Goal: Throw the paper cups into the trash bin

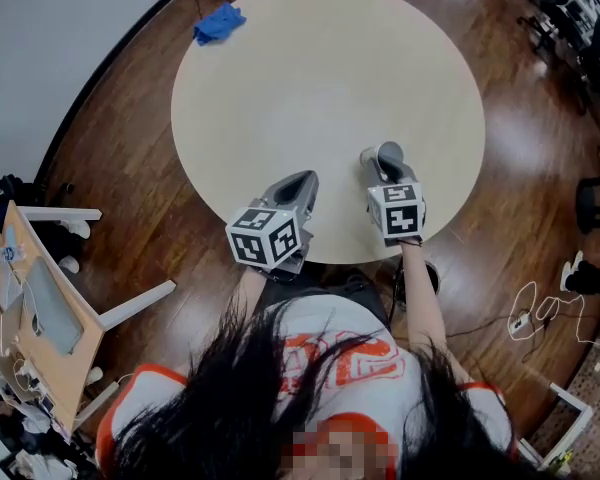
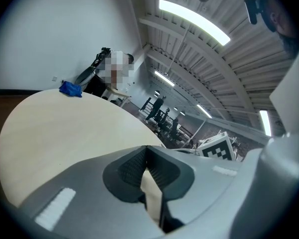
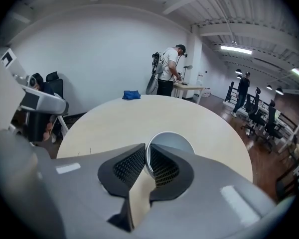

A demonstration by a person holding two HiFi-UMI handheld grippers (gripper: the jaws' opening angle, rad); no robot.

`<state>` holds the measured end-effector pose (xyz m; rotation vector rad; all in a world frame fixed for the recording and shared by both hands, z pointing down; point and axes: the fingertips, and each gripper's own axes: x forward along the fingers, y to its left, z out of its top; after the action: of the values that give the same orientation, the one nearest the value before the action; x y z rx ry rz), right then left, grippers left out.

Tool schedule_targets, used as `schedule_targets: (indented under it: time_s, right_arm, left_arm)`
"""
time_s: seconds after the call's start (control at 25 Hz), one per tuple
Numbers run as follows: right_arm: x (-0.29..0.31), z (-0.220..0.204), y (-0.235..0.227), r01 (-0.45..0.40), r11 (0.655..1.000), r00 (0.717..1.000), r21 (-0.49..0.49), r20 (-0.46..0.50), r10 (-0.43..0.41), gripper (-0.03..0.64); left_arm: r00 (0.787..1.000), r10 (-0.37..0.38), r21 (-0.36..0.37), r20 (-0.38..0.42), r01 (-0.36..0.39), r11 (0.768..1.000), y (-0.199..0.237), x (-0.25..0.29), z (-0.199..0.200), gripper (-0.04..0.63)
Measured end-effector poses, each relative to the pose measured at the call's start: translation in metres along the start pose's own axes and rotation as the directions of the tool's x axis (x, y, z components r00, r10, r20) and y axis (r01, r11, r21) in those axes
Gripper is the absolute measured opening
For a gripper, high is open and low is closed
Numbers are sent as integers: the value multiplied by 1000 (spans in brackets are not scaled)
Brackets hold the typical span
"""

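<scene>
Pale beige laminate: round table [image 1: 310,68], bare apart from the items below.

Item 1. Paper cup [image 3: 172,142], white with a greyish inside. It is at the near right part of the table and is held in the right tool [image 3: 147,156]. The tool is closed to a narrow gap on the cup's wall at the rim, one pad inside the mouth and one outside. The cup's long axis runs away from the tool, roughly along the line it points. Whether the base clears the table cannot be told.

Item 2. Left tool [image 2: 145,151], tips together and holding nothing. It sits just left of the right tool, at the near edge.

Item 3. Blue cloth [image 1: 218,23], crumpled, at the far left rim and well apart from both tools.

Item 4. Trash bin: no view shows one that can be identified. The coming move probably depends on which way the bin lies from the right tool, which already has the cup.

Views. The right gripper view shows the pinch on the rim. The head view shows only a grey tube beyond the marker cube, but takes in the floor around the table. The left gripper view shows no cup.
</scene>
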<state>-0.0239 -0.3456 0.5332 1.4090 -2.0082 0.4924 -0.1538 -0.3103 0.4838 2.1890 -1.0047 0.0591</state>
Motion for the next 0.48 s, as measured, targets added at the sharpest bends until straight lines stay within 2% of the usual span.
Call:
schedule_targets:
  time_s: [0.28, 0.48]
  right_arm:
    - [-38, -12, 12, 17, 995, 998, 103, 65, -24, 34]
    - [-69, -30, 9, 25, 989, 996, 149, 86, -38, 34]
  left_arm:
    - [999, -38, 19, -34, 39, 999, -19, -1, -13, 0]
    - [996, -80, 49, -47, 82, 995, -52, 7, -23, 0]
